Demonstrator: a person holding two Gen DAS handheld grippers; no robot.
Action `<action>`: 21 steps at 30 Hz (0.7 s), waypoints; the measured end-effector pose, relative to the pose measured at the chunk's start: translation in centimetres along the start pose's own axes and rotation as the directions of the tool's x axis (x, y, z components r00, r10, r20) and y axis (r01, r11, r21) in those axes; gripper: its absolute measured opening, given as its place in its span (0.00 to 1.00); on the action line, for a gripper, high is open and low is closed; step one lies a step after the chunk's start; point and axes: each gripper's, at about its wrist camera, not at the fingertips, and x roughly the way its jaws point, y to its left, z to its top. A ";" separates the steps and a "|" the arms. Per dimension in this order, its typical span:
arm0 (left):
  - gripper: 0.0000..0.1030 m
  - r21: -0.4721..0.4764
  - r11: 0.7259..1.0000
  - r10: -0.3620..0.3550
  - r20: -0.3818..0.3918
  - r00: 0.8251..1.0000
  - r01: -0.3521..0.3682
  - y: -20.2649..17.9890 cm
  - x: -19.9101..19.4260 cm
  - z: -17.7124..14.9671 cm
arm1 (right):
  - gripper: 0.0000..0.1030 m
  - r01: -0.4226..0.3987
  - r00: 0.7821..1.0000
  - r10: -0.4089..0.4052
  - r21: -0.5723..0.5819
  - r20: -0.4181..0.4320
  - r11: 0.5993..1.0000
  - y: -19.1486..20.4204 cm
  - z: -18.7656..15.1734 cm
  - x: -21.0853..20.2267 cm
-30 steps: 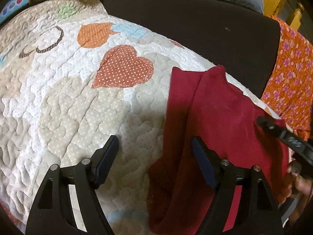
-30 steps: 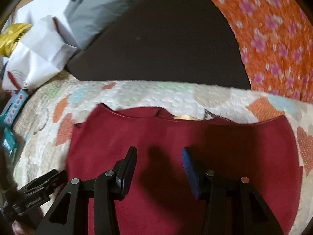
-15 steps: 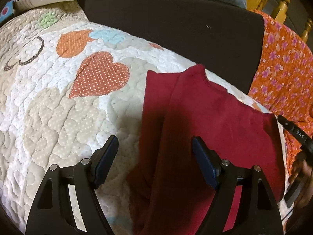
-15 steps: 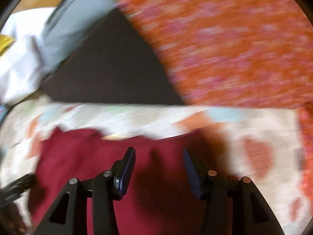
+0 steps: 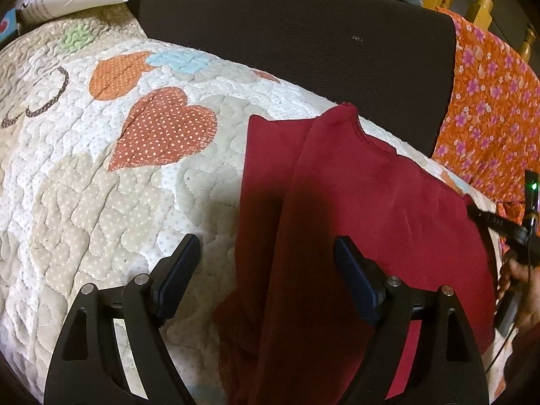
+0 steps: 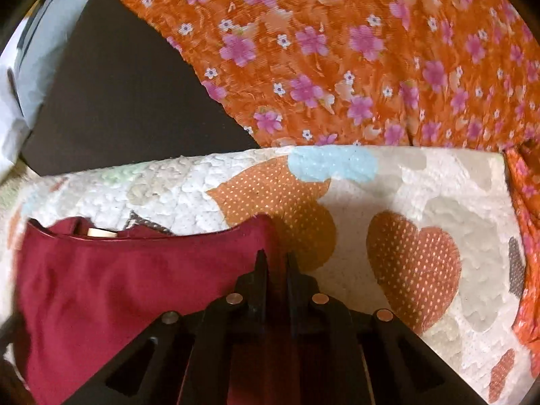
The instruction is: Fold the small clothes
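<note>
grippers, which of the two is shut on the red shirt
The right gripper: its fingers are pinched together on the right edge of the red shirt. The left gripper is wide open above the shirt's left side, holding nothing.

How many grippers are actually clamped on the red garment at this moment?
1. The right gripper is pinched on the red garment at its right edge; the left gripper is open above the garment's left side, gripping nothing.

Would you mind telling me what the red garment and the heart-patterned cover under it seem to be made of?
The red garment looks like soft matte knit, probably cotton jersey: no sheen, limp folds, a thin stitched neckline. The cover looks like quilted cotton: puffy meandering stitching, dotted fabric heart patches, dull finish.
</note>
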 end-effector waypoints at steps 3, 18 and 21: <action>0.80 -0.014 1.000 -0.009 -0.011 1.000 0.009 0.1 0.0 0.1 | 0.13 -0.004 1.000 0.004 0.017 0.013 1.000 -0.2 0.3 -1.7; 0.82 -0.015 1.000 -0.008 -0.013 1.000 0.008 0.2 0.1 0.4 | 0.16 -0.176 0.984 0.173 -0.071 -0.044 0.982 4.6 -4.1 -5.6; 0.83 -0.006 1.000 -0.004 -0.010 1.000 0.004 0.0 0.4 0.6 | 0.21 -0.237 0.971 0.234 -0.087 -0.038 0.968 5.8 -3.7 -6.9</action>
